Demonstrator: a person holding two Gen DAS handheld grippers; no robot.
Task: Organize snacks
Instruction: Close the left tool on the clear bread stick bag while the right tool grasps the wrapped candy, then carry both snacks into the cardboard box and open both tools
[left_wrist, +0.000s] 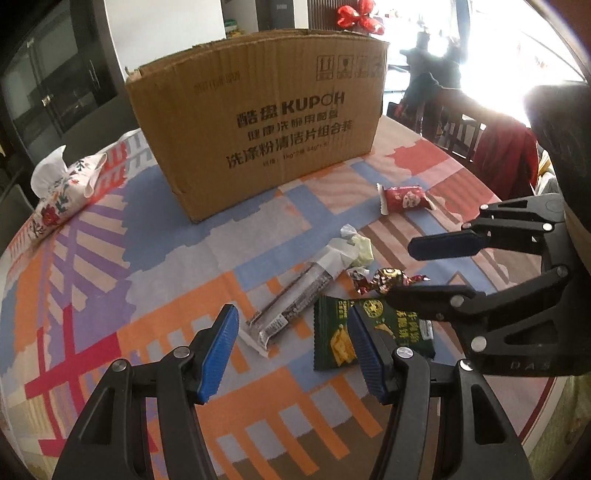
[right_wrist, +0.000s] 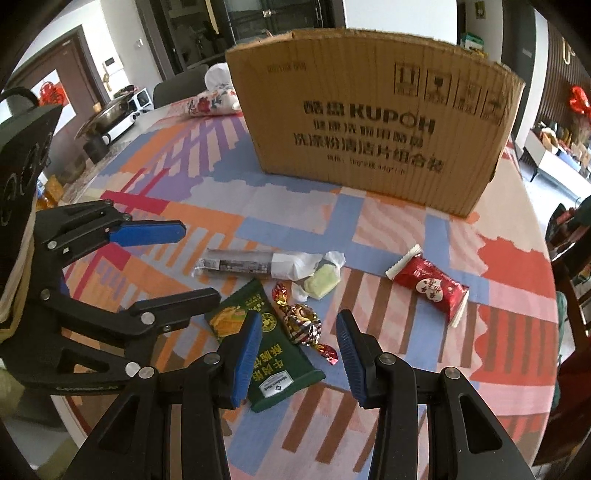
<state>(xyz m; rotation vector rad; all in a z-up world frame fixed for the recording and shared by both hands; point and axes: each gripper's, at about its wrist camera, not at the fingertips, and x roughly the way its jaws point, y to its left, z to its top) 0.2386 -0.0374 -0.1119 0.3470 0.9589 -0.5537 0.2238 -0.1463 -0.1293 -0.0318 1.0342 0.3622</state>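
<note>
Left gripper (left_wrist: 291, 349): released, jaws spread wide, holding nothing, hovering above the near edge of the snack cluster
Right gripper (right_wrist: 299, 354): likewise parted and bare, poised over the same cluster from the opposite side
Snacks: five pieces loose on the patterned tablecloth (left_wrist: 110, 295), all short of the cardboard box (left_wrist: 258, 125)
Green packet (right_wrist: 273, 354): flat, nearest both grippers, partly under the right gripper's left finger in the right wrist view
Foil candy (right_wrist: 301, 323): just beyond the right fingertips, almost centred in the gap, long axis running obliquely away, twisted ends fore and aft
Long bar (left_wrist: 284, 302): ahead of the left gripper, axis slanting up to the right, roughly along the fingers rather than across them
Pale candy (right_wrist: 321, 282): touching the bar's far end
Red packet (right_wrist: 430, 286): apart, off to the right
Nearer hand: right for the foil candy, left for the bar, by judgement
Likely destination: the box, top open, interior hidden
</note>
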